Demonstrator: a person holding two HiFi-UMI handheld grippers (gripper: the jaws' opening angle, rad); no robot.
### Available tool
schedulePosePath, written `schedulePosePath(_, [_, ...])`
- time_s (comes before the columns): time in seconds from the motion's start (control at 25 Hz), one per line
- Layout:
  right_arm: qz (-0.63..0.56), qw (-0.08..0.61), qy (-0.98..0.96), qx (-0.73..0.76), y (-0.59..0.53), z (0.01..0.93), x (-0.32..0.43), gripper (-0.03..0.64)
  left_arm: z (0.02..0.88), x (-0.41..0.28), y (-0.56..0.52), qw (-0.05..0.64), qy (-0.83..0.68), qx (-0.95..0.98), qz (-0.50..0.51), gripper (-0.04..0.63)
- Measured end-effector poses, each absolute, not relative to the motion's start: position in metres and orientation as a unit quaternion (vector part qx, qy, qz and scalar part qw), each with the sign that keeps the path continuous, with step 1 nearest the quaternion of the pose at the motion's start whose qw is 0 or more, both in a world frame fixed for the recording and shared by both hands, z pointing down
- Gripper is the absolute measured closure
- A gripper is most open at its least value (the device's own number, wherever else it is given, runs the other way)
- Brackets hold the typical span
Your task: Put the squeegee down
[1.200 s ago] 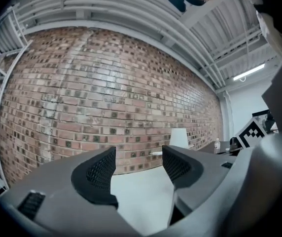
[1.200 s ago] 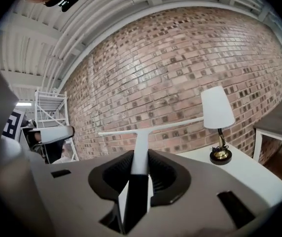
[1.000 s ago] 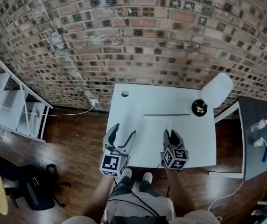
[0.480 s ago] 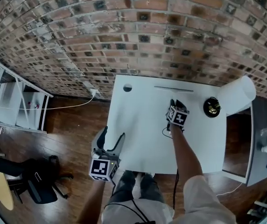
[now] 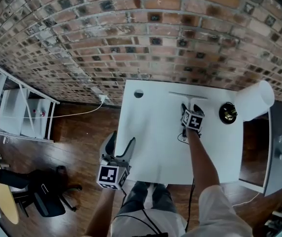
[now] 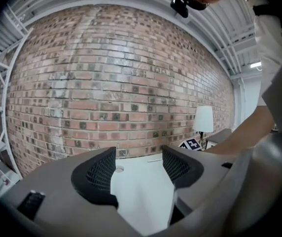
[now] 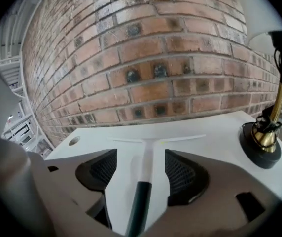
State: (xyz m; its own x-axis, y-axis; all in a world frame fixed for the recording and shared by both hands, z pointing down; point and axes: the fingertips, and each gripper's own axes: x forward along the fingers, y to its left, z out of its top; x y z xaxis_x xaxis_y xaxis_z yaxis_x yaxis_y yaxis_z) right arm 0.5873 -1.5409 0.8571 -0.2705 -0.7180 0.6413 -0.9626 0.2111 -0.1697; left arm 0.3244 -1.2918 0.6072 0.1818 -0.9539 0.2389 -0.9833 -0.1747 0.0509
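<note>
The squeegee lies on the white table (image 5: 151,137) near its far edge; its thin pale blade (image 5: 188,96) runs along the wall side. In the right gripper view its white T-shaped head (image 7: 153,141) points at the brick wall and its dark green handle (image 7: 140,201) runs back between the jaws. My right gripper (image 5: 191,107) is opening, and a gap shows on each side of the handle. My left gripper (image 5: 119,149) hangs at the table's front left edge, jaws apart and empty, also seen in its own view (image 6: 138,169).
A lamp with a black and brass base (image 5: 228,112) (image 7: 260,144) and white shade (image 5: 257,100) stands at the table's right end. A round hole (image 5: 138,94) marks the far left corner. White shelving (image 5: 13,107) is left, a dark table (image 5: 281,147) right.
My right arm has reached from the table's front edge out to its far side with the squeegee. The left gripper has drifted slightly left and down at the front edge.
</note>
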Motion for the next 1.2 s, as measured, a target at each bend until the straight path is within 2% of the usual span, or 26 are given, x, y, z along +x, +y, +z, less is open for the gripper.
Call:
schedulePosePath(0.12, [0.225,0.164,-0.794,0.540,-1.524,0.796,0.580,0.288,0.609,0.329,-1.291,0.076,-0.624,0.774,0.077,0.308])
schedulePosePath(0.24, [0.177,0.073,-0.840,0.508,-1.491,0.704,0.573,0.288,0.588,0.350,-1.298,0.058,-0.599,0.796,0.064,0.301])
schedulePosePath(0.32, [0.146,0.020,-0.859,0.490,-1.463,0.640,0.574,0.202,0.564,0.365,-1.301,0.036,-0.579,0.812,0.055,0.284])
schedulePosePath(0.4, [0.103,-0.014,-0.868,0.485,-1.426,0.586,0.576,0.176,0.541,0.373,-1.296,0.016,-0.567,0.822,0.041,0.264])
schedulePosePath(0.6, [0.006,-0.087,-0.848,0.522,-1.323,0.483,0.600,0.175,0.503,0.382,-1.265,-0.021,-0.569,0.822,0.017,0.264])
schedulePosePath(0.8, [-0.092,-0.024,-0.816,0.570,-1.254,0.463,0.614,0.179,0.482,0.383,-1.228,-0.033,-0.593,0.805,-0.001,0.264])
schedulePosePath(1.2, [-0.049,-0.034,-0.818,0.573,-1.221,0.473,0.619,0.184,0.481,0.395,-1.195,-0.023,-0.613,0.789,-0.010,0.247])
